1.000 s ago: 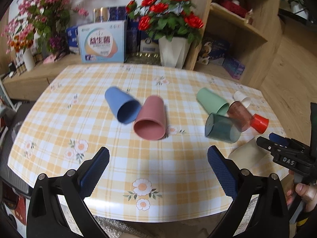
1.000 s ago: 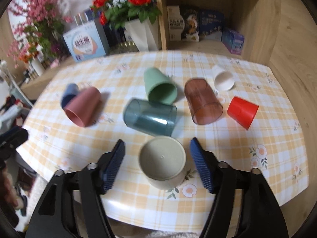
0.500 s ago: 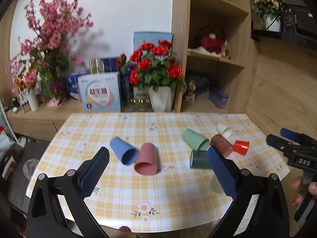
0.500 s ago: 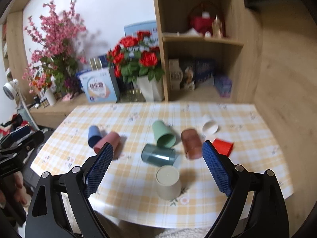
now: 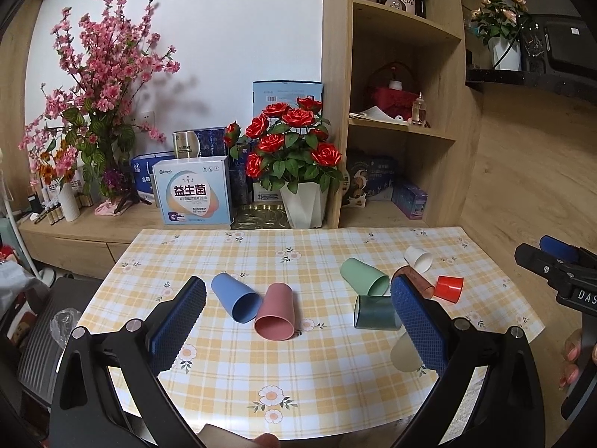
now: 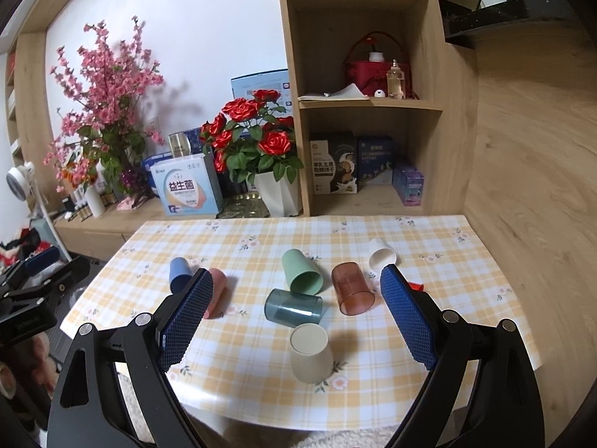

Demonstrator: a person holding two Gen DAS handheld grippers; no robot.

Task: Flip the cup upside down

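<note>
A beige cup [image 6: 311, 354] stands upside down near the table's front edge; in the left wrist view [image 5: 405, 351] my right finger partly hides it. Several cups lie on their sides: blue [image 5: 235, 296], pink [image 5: 276, 311], light green [image 6: 300, 270], dark teal [image 6: 293, 306], brown translucent [image 6: 350, 287], white [image 6: 380, 255] and red [image 5: 449, 287]. My left gripper [image 5: 296, 321] is open and empty, held back from the table. My right gripper [image 6: 296, 319] is open and empty, raised above and behind the beige cup.
The table with a yellow checked cloth [image 5: 298, 366] stands before a low wooden cabinet with boxes [image 5: 196, 194], a rose pot [image 5: 302, 201] and pink blossoms [image 5: 100, 86]. A wooden shelf unit [image 6: 365, 93] rises at the back right.
Both grippers have pulled back and up from the table, so the cups look smaller. The beige cup, earlier mouth-up between my right fingers, now stands upside down, free.
</note>
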